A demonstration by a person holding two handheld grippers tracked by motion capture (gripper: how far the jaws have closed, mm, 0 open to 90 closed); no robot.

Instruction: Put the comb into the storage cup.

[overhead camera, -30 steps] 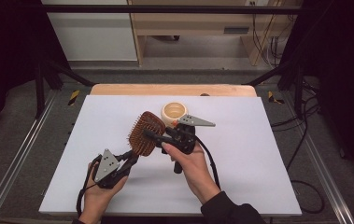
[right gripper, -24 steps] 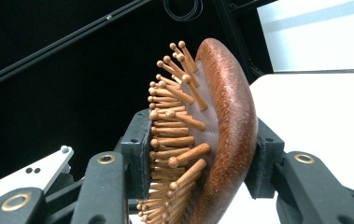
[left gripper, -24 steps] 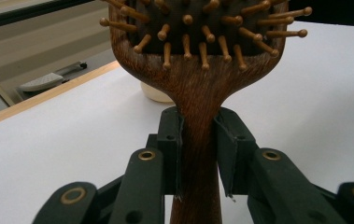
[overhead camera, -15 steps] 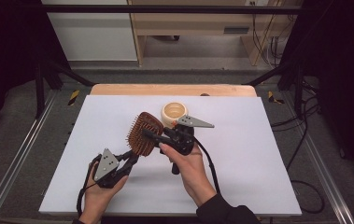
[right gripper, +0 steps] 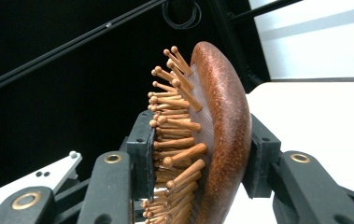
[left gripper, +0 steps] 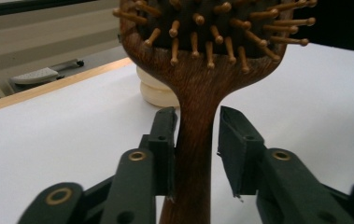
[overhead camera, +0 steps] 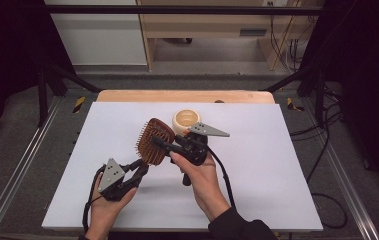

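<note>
Hairbrush head clamped by right gripper, unmoved since before; left gripper jaws just eased apart, narrow gap around handle, no longer gripping.

The hairbrush hangs above the white table, its head blocking the middle between the two grippers. Right behind it sits the cream bowl, close to the right gripper, so room is tight there. Wide bare surface lies to the right and along the near edge. The left gripper has clear table to its left.
</note>
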